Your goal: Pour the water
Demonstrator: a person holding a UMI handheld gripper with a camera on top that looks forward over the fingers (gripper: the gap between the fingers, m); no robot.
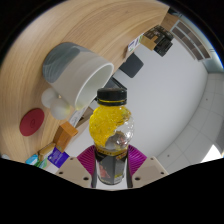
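A bottle [111,130] with a black cap, a yellow upper body and a dark label stands between my fingers, and my gripper [111,163] is shut on it, both magenta pads [86,158] pressing its lower sides. The view is tilted. A white cup [80,70] with a grey inside sits on the wooden table [60,35] just beyond the bottle's cap and to its left. The bottle's cap is near the cup's rim but apart from it.
A red round lid or coaster [33,123] and a small white round object [48,99] lie on the table left of the bottle. Small coloured items [58,150] sit by the left finger. A pale floor [175,90] and a yellow box [155,40] show past the table's edge.
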